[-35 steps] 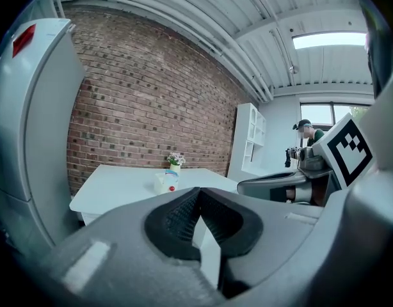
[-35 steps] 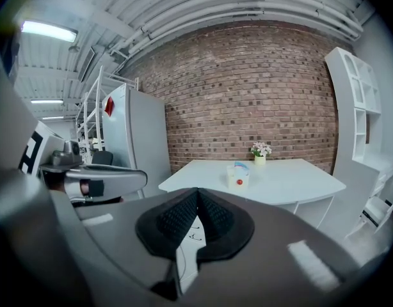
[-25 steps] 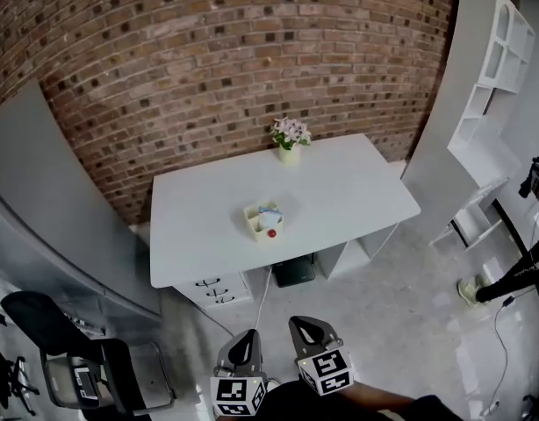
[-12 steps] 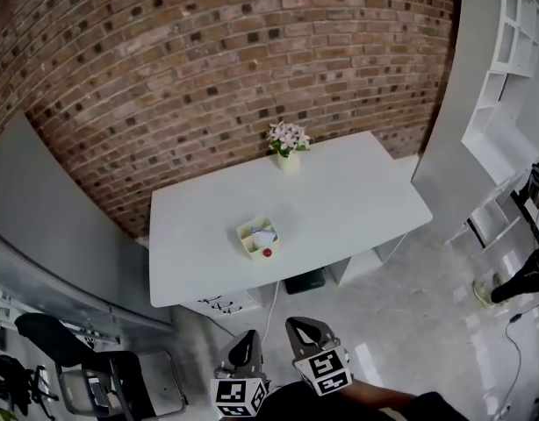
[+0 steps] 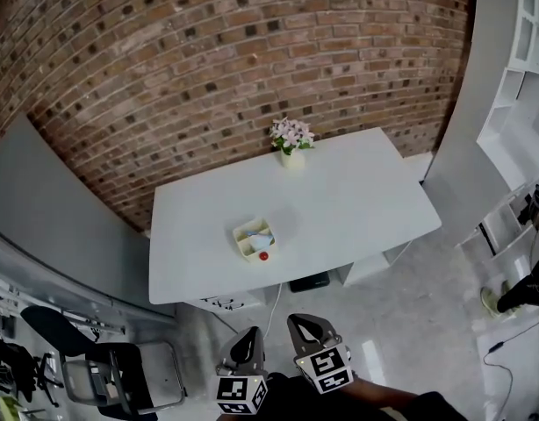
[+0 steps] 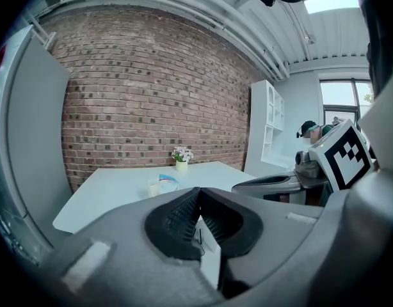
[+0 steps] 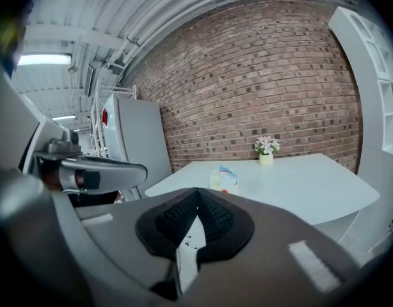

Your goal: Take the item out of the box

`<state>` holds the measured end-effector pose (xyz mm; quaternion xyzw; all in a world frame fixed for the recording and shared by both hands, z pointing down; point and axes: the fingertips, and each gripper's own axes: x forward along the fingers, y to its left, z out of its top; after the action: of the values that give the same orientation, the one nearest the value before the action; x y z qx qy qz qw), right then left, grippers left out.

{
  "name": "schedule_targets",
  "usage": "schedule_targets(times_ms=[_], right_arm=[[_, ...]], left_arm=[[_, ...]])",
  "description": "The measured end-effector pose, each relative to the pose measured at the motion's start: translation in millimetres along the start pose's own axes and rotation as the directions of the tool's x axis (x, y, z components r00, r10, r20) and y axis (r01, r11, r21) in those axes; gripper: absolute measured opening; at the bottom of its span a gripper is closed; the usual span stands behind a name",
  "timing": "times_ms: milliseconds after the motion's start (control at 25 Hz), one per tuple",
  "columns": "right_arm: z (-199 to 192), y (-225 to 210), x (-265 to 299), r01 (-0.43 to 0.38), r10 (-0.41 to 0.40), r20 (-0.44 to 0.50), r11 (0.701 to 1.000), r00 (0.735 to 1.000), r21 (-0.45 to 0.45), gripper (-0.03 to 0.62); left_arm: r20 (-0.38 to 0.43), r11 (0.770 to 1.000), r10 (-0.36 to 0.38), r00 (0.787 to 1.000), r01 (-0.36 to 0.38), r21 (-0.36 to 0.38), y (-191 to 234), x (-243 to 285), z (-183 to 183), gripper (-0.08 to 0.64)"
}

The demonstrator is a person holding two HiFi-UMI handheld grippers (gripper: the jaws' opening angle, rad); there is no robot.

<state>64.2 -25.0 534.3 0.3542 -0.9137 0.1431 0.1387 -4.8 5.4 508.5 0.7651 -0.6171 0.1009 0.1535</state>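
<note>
- On the white desk (image 5: 357,200), near its front-left edge: small pale-yellow open-top box (image 5: 252,235), well apart from the pot of pink flowers (image 5: 290,139) at the far edge.
- Left tool (image 6: 198,190) and right tool (image 7: 197,190): jaws together, nothing between, well short of the desk.
- Risk: reaching in without opening first, which would only shove the box.
- Risk: light-looking box, so likely to slide or lift with the item unless braced.
- Item: pale blue-and-white, poking above the rim. Small red round bit (image 5: 263,255) at the near corner; inside or beside, can't tell.

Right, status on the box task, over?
Left gripper and right gripper shut, empty. Box on white table, well ahead, untouched. No obstruction seen.
</note>
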Motion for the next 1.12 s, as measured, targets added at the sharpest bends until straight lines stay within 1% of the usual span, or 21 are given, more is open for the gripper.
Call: schedule_targets(times_ms=[200, 320, 560, 880, 1120], right_arm=[[2, -12, 8, 0.004, -0.005, 0.008, 1.0, 1.0, 0.011, 0.002], [2, -18, 15, 0.013, -0.013, 0.001, 1.0, 1.0, 0.023, 0.002], [-3, -29, 30, 0.047, -0.047, -0.013, 0.999, 0.999, 0.02, 0.002], [22, -37, 72, 0.103, -0.103, -0.046, 0.995, 0.994, 0.005, 0.001], [31, -45, 108, 0.145, -0.144, -0.069, 0.989, 0.987, 0.009, 0.002]], left_arm=[[-0.007, 1.0, 0.004, 1.0, -0.004, 0.014, -1, 9, 6, 0.005], [-0.011, 1.0, -0.002, 1.0, 0.002, 0.02, 1, 16, 4, 0.005], [0.002, 0.999, -0.042, 0.999, 0.042, 0.008, 12, 40, 2, 0.005], [-0.008, 0.994, -0.106, 0.994, 0.106, -0.011, 52, 79, 21, 0.005], [-0.025, 0.991, -0.13, 0.991, 0.13, -0.024, 84, 102, 23, 0.005]])
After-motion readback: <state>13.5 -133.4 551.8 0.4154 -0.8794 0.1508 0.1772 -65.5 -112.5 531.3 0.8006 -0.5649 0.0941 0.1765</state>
